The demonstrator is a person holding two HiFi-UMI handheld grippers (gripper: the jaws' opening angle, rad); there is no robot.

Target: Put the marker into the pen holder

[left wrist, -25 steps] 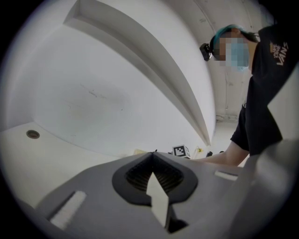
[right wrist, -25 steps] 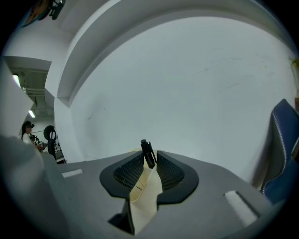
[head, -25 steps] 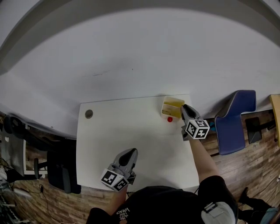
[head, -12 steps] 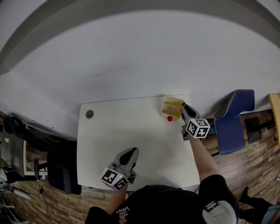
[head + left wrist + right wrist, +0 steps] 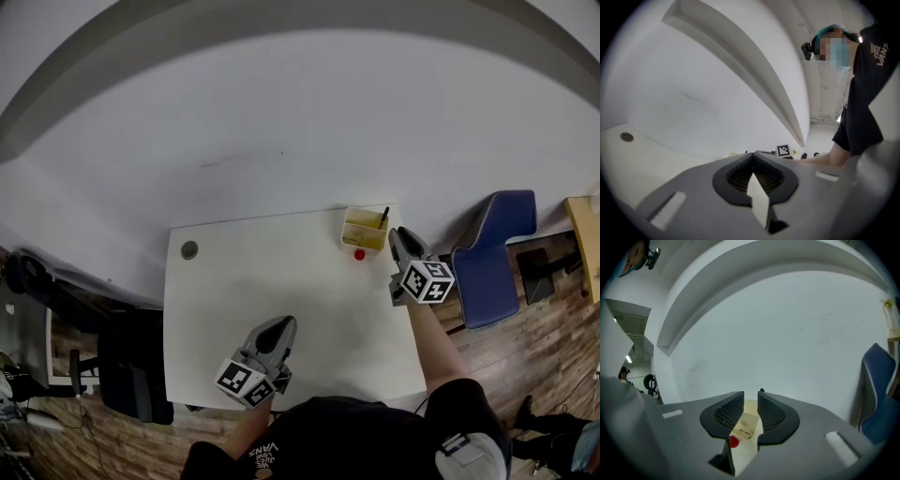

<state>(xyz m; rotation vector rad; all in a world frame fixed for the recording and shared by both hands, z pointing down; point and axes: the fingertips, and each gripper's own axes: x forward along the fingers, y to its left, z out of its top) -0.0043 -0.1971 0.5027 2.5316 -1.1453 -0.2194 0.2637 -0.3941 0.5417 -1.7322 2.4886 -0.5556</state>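
Worktop (image 5: 281, 272) is white, set vs. a white wall (image 5: 300, 122); holder (image 5: 362, 243), yellowish & open-topped, sits near the far right corner; marker (image 5: 383, 217) stands inside it, dark, leaning vs. the right-hand side w/ its end above the rim. Small red round item (image 5: 359, 254) lies on the worktop just beside the holder's near side; can't tell what it is.

R tongs (image 5: 396, 234) hang just right of the holder, near the worktop's right edge, tips toward the wall; in the right gripper view the R tongs (image 5: 751, 397) stand at a narrow gap w/ nothing between; through that gap show the holder (image 5: 749, 409) & the red item (image 5: 734, 442); marker's dark end (image 5: 761, 390) pokes up just above the right-hand jaw.

L tongs (image 5: 281, 325) are over the near part of the worktop, close to the person, well apart from the holder; in the left gripper view the L tongs (image 5: 753, 157) are closed tip to tip, gripping nothing.

Round grommet (image 5: 189, 249) sits in the far left corner; blue chair (image 5: 487, 258) stands right of the worktop on wood floor (image 5: 525, 366).
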